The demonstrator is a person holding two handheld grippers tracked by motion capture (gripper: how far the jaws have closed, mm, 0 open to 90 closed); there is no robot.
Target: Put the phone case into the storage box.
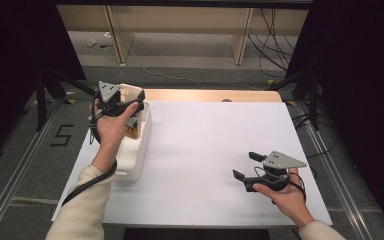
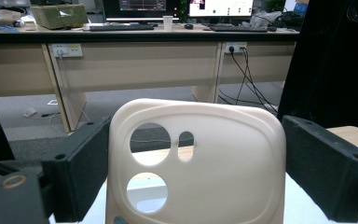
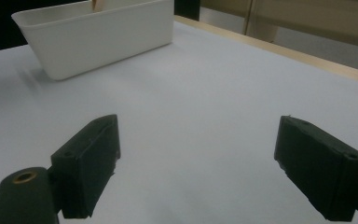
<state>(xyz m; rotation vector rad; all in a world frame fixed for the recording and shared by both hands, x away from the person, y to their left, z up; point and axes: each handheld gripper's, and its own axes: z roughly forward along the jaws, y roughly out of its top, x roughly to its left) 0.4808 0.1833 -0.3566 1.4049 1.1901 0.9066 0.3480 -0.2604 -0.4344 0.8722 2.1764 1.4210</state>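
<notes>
White sheeting covers the worktop, with a strip of bare wood along its far edge and a grey floor with desks and cables beyond. At the left side stands a white bin, long and open-topped.

Over the far end of that bin, the left tongs hold a cream phone case upright between their jaws. In the left gripper view the case fills the gap, its left edge against the left jaw and its right edge at the right jaw, though whether that side truly touches is hard to judge. In the high view the case pokes up just past the hand, mostly covered by hand and tongs.

The right tongs sit low over the near right part of the worktop, well apart from bin and case, jaws spread wide with nothing between them.

The case's lower edge is cut off at the bottom of the left gripper view, and the bin's contents cannot be made out. In the right gripper view the bin shows far off, with a pale sliver at its rim too small to identify.

The case is smooth, matte, with rounded corners, two round cut-outs stacked at its upper left and a small oval slot beside the upper one.
</notes>
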